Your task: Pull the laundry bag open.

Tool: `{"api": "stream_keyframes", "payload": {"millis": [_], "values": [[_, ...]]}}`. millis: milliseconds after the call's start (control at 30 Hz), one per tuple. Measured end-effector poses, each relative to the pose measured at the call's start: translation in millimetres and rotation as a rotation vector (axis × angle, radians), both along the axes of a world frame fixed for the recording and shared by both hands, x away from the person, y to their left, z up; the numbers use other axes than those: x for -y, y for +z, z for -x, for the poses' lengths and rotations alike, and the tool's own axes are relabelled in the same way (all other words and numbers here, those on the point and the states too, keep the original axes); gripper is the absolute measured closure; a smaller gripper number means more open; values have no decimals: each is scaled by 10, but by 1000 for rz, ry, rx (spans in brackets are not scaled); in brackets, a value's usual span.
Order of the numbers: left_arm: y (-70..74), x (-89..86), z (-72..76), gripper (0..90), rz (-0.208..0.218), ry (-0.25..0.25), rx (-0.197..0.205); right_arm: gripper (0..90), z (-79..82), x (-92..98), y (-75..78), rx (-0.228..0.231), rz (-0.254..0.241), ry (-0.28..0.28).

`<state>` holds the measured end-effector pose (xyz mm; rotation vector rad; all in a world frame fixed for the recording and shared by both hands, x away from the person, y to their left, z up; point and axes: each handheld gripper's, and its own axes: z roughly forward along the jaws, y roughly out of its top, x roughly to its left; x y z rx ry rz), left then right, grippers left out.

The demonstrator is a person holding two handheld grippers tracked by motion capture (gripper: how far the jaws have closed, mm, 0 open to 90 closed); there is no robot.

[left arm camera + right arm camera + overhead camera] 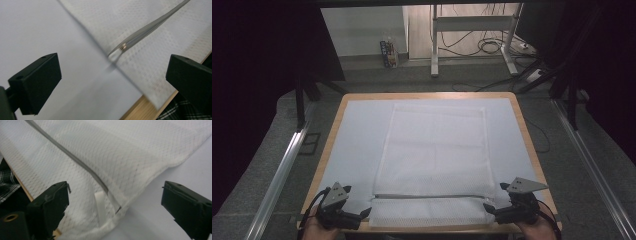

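- Two tongs sit at the near corners of the white mesh bag [435,155], and both are released: my left tongs [365,214] and right tongs [488,208] stand with jaws wide, nothing pressed between them.
- I see the bag lying flat on a pale sheet [357,145] that covers the wooden tabletop [330,131], its near edge along the tabletop's front edge.
- A grey zipper [427,196] runs across the bag close to that near edge; the left gripper view shows its metal end stop [123,46].
- I judge the mesh light, soft and limp: it will sag and fold where unsupported, so pinching both near corners at the hem, outside the zipper ends, seems safest.
- A small white tag [100,207] sits by the right corner; I can read no writing or brand anywhere.
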<state>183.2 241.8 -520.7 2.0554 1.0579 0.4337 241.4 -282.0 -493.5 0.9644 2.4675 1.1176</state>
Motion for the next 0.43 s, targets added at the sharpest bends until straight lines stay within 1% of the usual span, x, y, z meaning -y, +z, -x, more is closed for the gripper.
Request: {"api": "stream_keyframes", "payload": {"millis": [33,67,100,133,200,233,267,300,367,433], "values": [[-18,-30,21,0,2,9,-5,53,23,12,-6,-5,1,0],[-13,-53,31,0,19,30,5,44,51,26,-15,-10,0,-3],[-4,-84,41,0,46,39,14,37,81,47,-25,-20,-3,-6],[-6,-97,40,0,57,39,13,28,115,74,-40,-35,-7,-7],[-11,-107,32,0,64,47,3,23,153,107,-63,-50,-11,-8],[-10,-103,32,0,61,45,4,21,163,119,-58,-49,-15,-6],[-12,-95,34,0,54,42,7,20,175,126,-48,-37,-23,-11],[-13,-81,36,0,42,37,9,19,174,131,-47,-39,-30,-9],[-14,-43,35,1,13,27,11,19,151,138,-60,-61,-35,-6],[-19,-14,25,3,-12,20,5,19,144,142,-63,-67,-37,0]]}}
